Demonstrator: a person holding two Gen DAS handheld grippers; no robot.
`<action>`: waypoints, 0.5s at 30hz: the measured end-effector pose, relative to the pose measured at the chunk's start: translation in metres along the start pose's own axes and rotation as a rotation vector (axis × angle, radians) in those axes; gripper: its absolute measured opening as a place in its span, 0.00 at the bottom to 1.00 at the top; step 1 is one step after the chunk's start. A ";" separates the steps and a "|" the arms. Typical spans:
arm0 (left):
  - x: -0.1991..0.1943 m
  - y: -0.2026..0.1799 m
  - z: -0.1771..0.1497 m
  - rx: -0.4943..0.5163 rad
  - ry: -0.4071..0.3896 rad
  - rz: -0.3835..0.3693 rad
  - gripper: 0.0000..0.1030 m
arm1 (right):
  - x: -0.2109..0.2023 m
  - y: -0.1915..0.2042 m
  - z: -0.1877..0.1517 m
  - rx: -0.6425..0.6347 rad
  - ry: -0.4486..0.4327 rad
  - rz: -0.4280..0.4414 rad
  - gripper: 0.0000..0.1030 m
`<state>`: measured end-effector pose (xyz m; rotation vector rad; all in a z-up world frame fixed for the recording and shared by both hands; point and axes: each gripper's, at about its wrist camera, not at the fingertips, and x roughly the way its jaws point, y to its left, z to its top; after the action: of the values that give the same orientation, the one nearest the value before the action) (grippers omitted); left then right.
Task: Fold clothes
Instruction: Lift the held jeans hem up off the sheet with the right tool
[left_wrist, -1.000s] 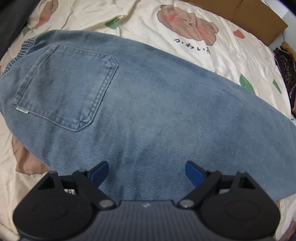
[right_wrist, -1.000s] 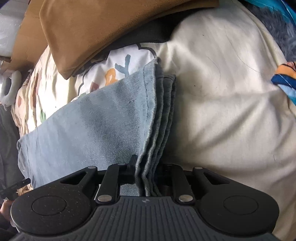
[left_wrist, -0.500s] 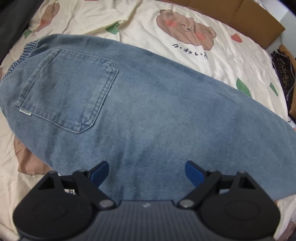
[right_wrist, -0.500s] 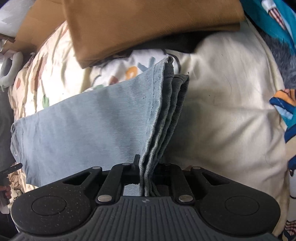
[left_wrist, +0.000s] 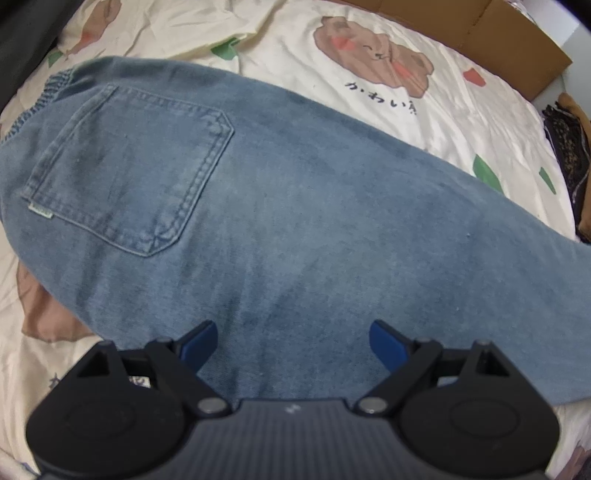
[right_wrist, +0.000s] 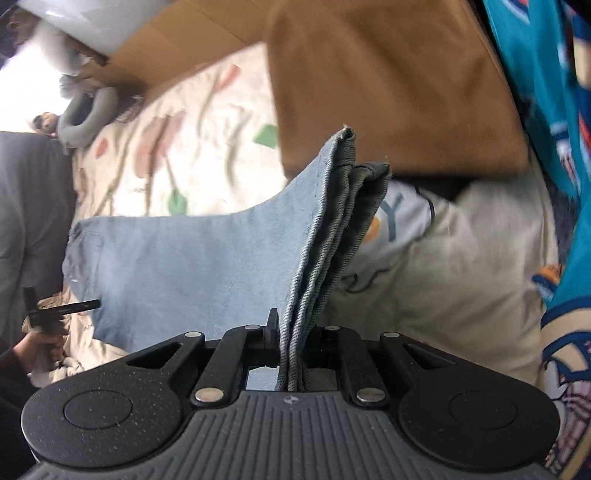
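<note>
1. At the far left of the left wrist view, the elastic waistband (left_wrist: 55, 85) of the jeans (left_wrist: 314, 229) is seen, with the back pocket (left_wrist: 125, 177) just beside it, facing up.
2. The jeans are laid flat across the bed sheet (left_wrist: 295, 48), which is printed with bears; only one leg's width is shown, so it is judged that the lengthwise fold, leg over leg, is already made.
3. The left claw (left_wrist: 293, 341) is held over the thigh part of the denim with its blue pads (left_wrist: 386, 341) spread wide apart; nothing is gripped between them.
4. At the right of that view, the legs are carried out of frame, past a cardboard edge (left_wrist: 517, 44).
5. In the right wrist view, a hand (right_wrist: 40, 343) holding the other tool is glimpsed at the far left.
6. Further right, the lower legs are seen raised off the bed, the cloth sloping up from the sheet.
7. The right claw (right_wrist: 293, 332) is closed tight on the stacked hems (right_wrist: 332, 236), several denim layers being pinched between its jaws.
8. Behind the hems, a brown garment (right_wrist: 388, 81) and, at the right edge, a teal printed cloth (right_wrist: 546, 110) are seen.
9. The crosswise fold is judged to be under way only: the hems are lifted but not yet laid over the seat, and any final halving and smoothing is left.
</note>
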<state>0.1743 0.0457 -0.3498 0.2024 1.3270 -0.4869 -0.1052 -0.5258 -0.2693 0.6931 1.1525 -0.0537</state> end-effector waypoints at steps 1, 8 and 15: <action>0.002 -0.001 0.000 -0.003 0.001 -0.003 0.87 | -0.007 0.004 0.002 -0.010 -0.008 0.003 0.09; 0.004 -0.016 -0.004 0.021 -0.003 -0.021 0.87 | -0.048 0.035 0.018 -0.031 -0.049 0.063 0.09; 0.008 -0.024 -0.006 0.053 0.011 -0.034 0.87 | -0.087 0.050 0.034 -0.024 -0.113 0.073 0.08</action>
<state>0.1596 0.0250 -0.3559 0.2275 1.3309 -0.5507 -0.0957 -0.5307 -0.1639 0.7016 1.0171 -0.0166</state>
